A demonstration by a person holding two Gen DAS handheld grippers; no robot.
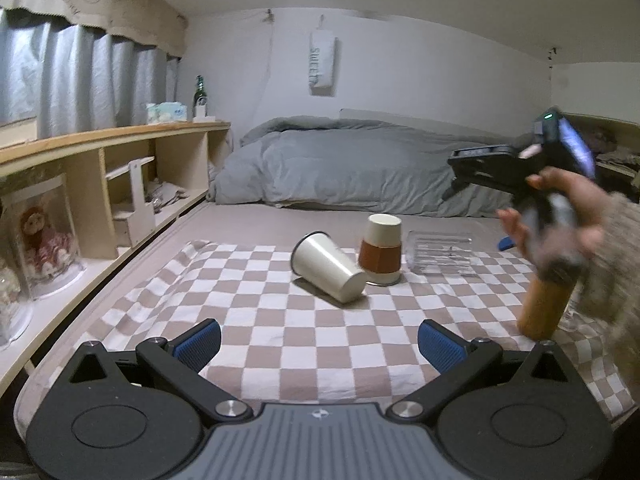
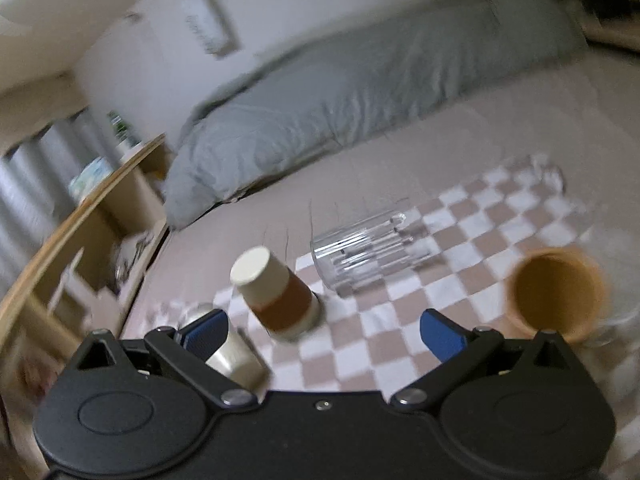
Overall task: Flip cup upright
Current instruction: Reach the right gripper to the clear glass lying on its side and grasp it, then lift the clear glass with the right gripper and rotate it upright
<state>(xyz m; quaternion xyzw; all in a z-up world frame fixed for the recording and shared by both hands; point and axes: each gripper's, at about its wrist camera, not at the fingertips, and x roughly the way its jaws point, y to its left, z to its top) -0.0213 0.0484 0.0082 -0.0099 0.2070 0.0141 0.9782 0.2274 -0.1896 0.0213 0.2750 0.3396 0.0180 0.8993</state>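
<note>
A cream cup (image 1: pixel 326 266) lies on its side on the checkered cloth (image 1: pixel 280 344), mouth to the far left. Behind it a cream cup with a brown band (image 1: pixel 381 249) stands upside down, and a clear ribbed glass (image 1: pixel 439 252) lies on its side. A wooden cup (image 1: pixel 546 304) stands upright at the right. My left gripper (image 1: pixel 320 344) is open and empty, short of the cream cup. My right gripper (image 2: pixel 323 332) is open and empty above the cloth; its view is blurred and shows the banded cup (image 2: pixel 276 296), the glass (image 2: pixel 368 254), the wooden cup (image 2: pixel 558 294) and the cream cup (image 2: pixel 234 360).
A grey duvet (image 1: pixel 352 164) lies across the bed behind the cloth. A wooden shelf unit (image 1: pixel 116 168) runs along the left with a green bottle (image 1: pixel 199 96) on top. The person's hand and the right gripper body (image 1: pixel 552 192) hang over the right side of the cloth.
</note>
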